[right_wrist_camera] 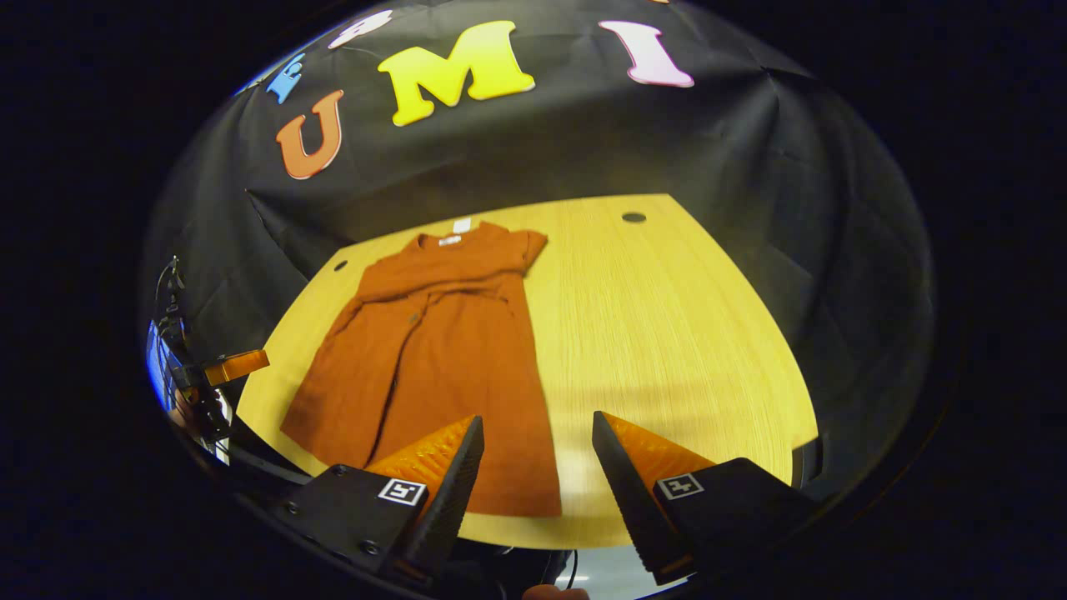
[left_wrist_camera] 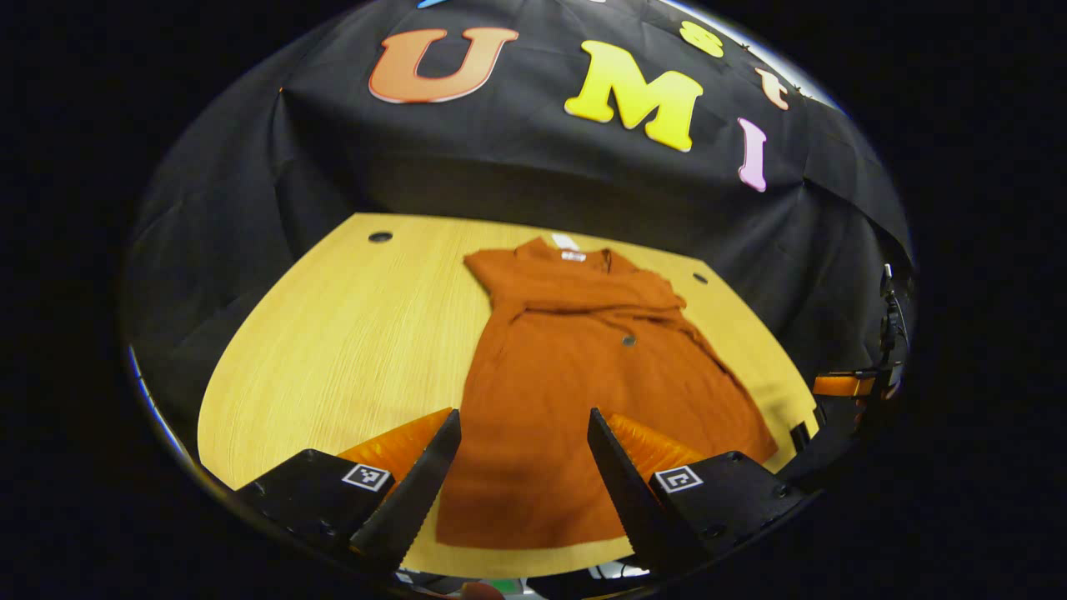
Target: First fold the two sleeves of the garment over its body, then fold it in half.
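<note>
My left hand-held gripper hangs above the near edge of the table with its jaws spread wide and nothing between them. Seen from the left gripper view, the garment lies flat on the wood straight ahead of me, its hem nearest to me and showing in the gap between my two fingers, its collar at the far end toward the booth's black wall. The hem lies below and beyond my fingertips, and I cannot tell whether anything touches it. Both sleeves already appear to be folded in across the chest, forming a band of doubled cloth below the collar, and a small button sits near the middle of the body. A white label shows at the neck. To the left of the garment the table is bare wood with a dark round hole near its far corner. My right hand-held gripper is likewise open and holds nothing. In the right gripper view the garment lies to the left of centre, so that my left finger hangs over its near right corner while my right finger is over plain wood beside it. At the far left edge of this view a part of the other hand-held gripper shows beside the table.
</note>
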A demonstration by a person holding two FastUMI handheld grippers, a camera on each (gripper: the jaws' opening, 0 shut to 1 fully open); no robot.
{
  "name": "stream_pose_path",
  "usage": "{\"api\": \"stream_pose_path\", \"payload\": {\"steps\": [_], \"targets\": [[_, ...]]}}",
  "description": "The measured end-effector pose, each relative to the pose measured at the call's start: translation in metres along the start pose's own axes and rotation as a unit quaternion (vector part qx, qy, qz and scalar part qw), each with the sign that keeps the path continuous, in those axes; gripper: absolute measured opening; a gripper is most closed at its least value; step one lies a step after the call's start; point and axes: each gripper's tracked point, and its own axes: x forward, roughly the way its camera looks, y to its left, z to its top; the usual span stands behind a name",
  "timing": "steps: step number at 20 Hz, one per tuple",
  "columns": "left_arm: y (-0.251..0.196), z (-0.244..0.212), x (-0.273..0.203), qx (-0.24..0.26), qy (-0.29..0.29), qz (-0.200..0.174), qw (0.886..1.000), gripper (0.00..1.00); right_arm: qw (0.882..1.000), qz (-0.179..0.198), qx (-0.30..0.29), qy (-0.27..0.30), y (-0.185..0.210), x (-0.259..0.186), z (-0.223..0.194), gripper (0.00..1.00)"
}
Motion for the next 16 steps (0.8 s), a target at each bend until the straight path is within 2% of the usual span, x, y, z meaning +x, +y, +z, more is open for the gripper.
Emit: {"api": "stream_pose_path", "payload": {"steps": [3, 8, 9, 13, 16], "targets": [[0.016, -0.058, -0.004, -0.011, 0.083, -0.027, 0.996, 0.99, 0.999, 0.008, 0.011, 0.03, -0.013, 0.006, -0.031, 0.85], [0.013, -0.095, -0.003, -0.057, 0.126, -0.061, 0.989, 0.99, 0.998, -0.011, 0.006, 0.063, -0.028, 0.014, -0.064, 0.85], [0.012, -0.091, -0.002, -0.055, 0.105, -0.063, 0.991, 0.99, 0.998, -0.014, 0.006, 0.065, -0.028, 0.016, -0.067, 0.85], [-0.003, -0.095, -0.004, -0.096, 0.108, -0.082, 0.986, 0.98, 0.997, -0.015, 0.008, 0.07, -0.012, 0.034, -0.076, 0.85], [-0.023, -0.098, 0.0, -0.092, 0.114, -0.092, 0.985, 0.97, 0.996, -0.01, -0.008, 0.084, 0.008, 0.049, -0.086, 0.85]]}}
